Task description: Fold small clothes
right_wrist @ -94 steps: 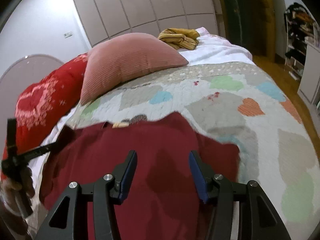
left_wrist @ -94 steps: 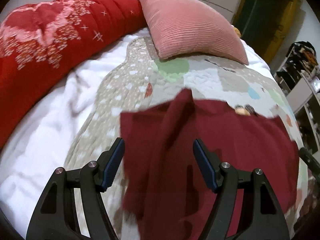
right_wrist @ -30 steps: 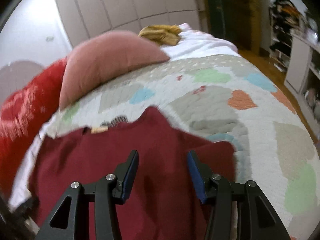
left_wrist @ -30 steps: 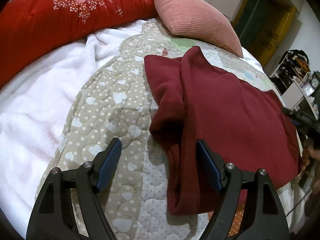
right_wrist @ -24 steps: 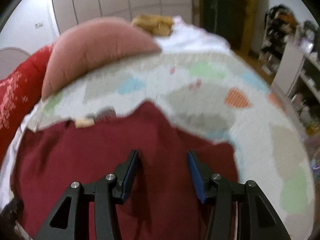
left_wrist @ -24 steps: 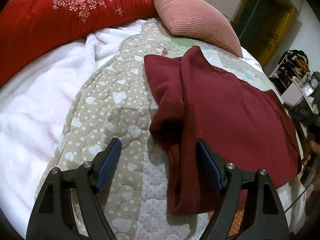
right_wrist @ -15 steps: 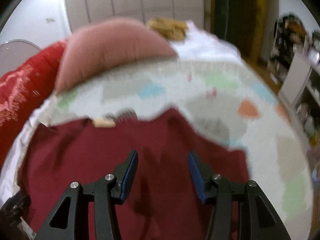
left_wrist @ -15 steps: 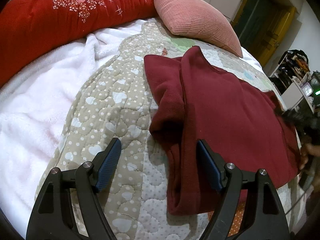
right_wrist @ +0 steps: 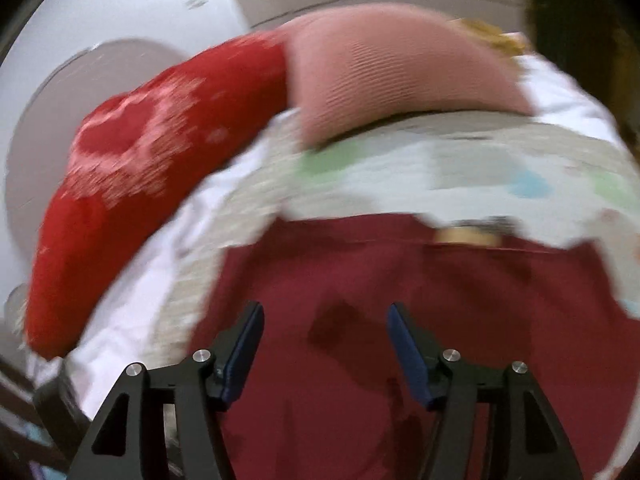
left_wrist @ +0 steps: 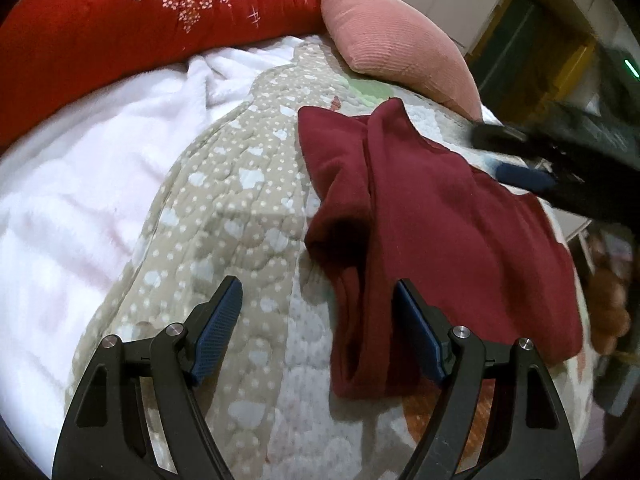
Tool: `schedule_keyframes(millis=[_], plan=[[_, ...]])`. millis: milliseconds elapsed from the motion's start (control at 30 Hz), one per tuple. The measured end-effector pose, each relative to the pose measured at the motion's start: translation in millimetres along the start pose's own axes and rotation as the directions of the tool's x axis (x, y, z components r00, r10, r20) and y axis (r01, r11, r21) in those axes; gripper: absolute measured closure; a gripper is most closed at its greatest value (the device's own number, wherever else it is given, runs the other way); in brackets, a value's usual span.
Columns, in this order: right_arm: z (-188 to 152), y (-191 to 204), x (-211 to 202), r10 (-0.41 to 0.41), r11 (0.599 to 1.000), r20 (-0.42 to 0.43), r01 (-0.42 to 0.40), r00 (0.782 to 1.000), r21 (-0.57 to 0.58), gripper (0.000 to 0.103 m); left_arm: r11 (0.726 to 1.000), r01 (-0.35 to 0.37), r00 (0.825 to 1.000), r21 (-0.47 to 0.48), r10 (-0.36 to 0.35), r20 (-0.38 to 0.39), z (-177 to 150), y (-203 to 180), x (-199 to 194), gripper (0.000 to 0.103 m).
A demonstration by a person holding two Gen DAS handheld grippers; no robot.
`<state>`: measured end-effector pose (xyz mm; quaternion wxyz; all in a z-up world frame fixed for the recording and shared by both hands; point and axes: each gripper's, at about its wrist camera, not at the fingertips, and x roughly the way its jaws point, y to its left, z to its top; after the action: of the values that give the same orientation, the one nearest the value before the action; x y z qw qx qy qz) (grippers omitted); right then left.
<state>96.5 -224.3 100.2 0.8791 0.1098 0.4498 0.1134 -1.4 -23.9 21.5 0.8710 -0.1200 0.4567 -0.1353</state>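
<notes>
A dark red garment lies spread on the quilt, its left side folded inward into a thick ridge. My left gripper is open just above the quilt; the ridge's near end lies by its right finger, and the pads touch nothing. In the right wrist view, which is blurred, my right gripper hovers over the garment near its collar. Its jaws are opening and nothing is pinched between them. The left wrist view shows the right gripper as a dark blur above the garment's far side.
A red flowered bolster and a pink ribbed pillow lie along the far side of the bed. A white fleece blanket covers the left part. A yellow cloth lies behind the pillow. Shelves and a doorway stand to the right.
The right gripper has swept left across the garment and now shows in the left wrist view at upper right. Its jaws stand wider. The left gripper has stayed still.
</notes>
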Motion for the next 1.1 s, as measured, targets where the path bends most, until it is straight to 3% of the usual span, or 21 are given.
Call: schedule_keyframes(millis=[67, 233, 300, 467, 600, 633, 700, 733, 800, 867, 967, 1033, 1067, 1100], plan=[[5.1, 30.7, 25.8, 0.028, 0.998, -0.05, -0.031, 0.998, -0.054, 0.04, 1.0, 0.001, 1.0, 0.0, -0.001, -0.005, -0.5, 0.3, 0.7, 0.025], [16.5, 71.9, 89.8, 0.0, 0.992, -0.194, -0.024, 0.981, -0.122, 0.036, 1.0, 0.012, 1.0, -0.009, -0.012, -0.014, 1.9, 2.5, 2.3, 0.025], [19.5, 85.8, 101.4, -0.062, 0.982, -0.196, 0.025, 0.979, -0.185, 0.026, 0.999, 0.025, 0.999, -0.025, -0.025, -0.019, 1.8, 5.0, 2.8, 0.025], [20.0, 99.9, 124.9, -0.189, 0.943, -0.247, 0.106, 0.95, -0.316, 0.021, 0.998, 0.04, 0.999, -0.047, -0.041, -0.019, 1.7, 7.2, 2.6, 0.025], [17.2, 99.2, 133.3, -0.239, 0.922, -0.244, 0.141, 0.94, -0.362, 0.019, 0.999, 0.026, 1.0, -0.03, -0.026, -0.01, 1.1, 4.2, 4.2, 0.023], [16.4, 99.0, 133.2, -0.237, 0.919, -0.233, 0.14, 0.943, -0.37, 0.021, 1.0, 0.02, 1.0, -0.021, -0.02, -0.008, 0.4, 1.8, 4.6, 0.022], [15.0, 93.8, 126.8, -0.242, 0.912, -0.188, 0.158, 0.952, -0.378, 0.05, 1.0, 0.013, 1.0, -0.008, -0.013, -0.003, -0.1, -2.2, 5.7, 0.019], [14.8, 88.6, 121.9, -0.237, 0.913, -0.168, 0.161, 0.957, -0.376, 0.054, 1.0, 0.011, 1.0, -0.002, -0.011, -0.002, 0.7, -3.3, 7.1, 0.017], [16.6, 71.1, 108.4, -0.158, 0.942, -0.153, 0.102, 0.976, -0.321, 0.076, 1.0, 0.01, 1.0, 0.009, -0.01, 0.001, -0.1, -6.4, 8.5, 0.01], [19.4, 50.5, 94.3, -0.066, 0.971, -0.138, 0.031, 0.988, -0.238, 0.084, 1.0, -0.009, 1.0, 0.027, 0.009, 0.008, -1.0, -11.8, 9.8, 0.01], [18.0, 36.6, 82.2, 0.021, 0.986, -0.1, -0.038, 0.995, -0.164, 0.087, 0.999, -0.006, 1.0, 0.037, 0.005, 0.022, -1.1, -14.6, 9.6, 0.01], [15.3, 33.3, 76.9, 0.05, 0.989, -0.075, -0.06, 0.996, -0.138, 0.087, 0.999, 0.026, 0.999, 0.037, -0.028, 0.033, -0.7, -15.5, 7.9, 0.026], [13.7, 31.4, 73.7, 0.062, 0.989, -0.063, -0.07, 0.996, -0.13, 0.088, 0.999, 0.035, 0.999, 0.038, -0.036, 0.031, 1.2, -14.3, 8.1, 0.046], [12.5, 30.1, 69.9, 0.071, 0.989, -0.053, -0.077, 0.996, -0.124, 0.088, 0.997, 0.058, 0.998, 0.041, -0.059, 0.016, 1.4, -15.9, 8.6, 0.053]])
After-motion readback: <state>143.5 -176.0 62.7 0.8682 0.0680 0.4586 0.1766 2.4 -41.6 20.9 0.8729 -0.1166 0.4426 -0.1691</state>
